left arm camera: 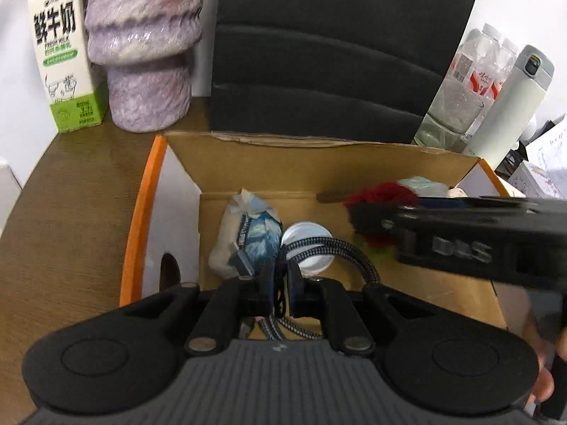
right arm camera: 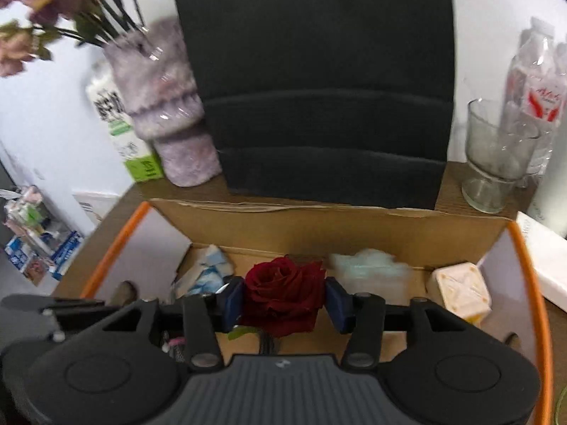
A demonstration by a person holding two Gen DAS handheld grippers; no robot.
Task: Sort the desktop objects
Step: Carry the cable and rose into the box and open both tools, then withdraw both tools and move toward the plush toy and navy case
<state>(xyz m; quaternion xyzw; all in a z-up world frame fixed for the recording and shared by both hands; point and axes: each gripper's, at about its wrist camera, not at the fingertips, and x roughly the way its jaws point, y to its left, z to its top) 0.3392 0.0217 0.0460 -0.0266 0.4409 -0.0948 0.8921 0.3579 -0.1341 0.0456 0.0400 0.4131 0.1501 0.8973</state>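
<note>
Gripping, left tool: clenched on braided cable, over cardboard box.
Right tool: rose between parted pads, contact unclear, over same box.

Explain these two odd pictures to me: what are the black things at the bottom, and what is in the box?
There is no robot here. A person holds a hand-held gripper in each hand, and a wide-angle camera on each looks forward along its jaws, so each picture is one gripper's own view.

Both hang over an open cardboard box on a brown desk. The left gripper has its jaws shut on a braided cable. The right gripper has a red rose between its blue pads.

Lying in the box: a white lid, a small bag and a pale cube. Behind stand a milk carton, a purple vase and a glass.
</note>
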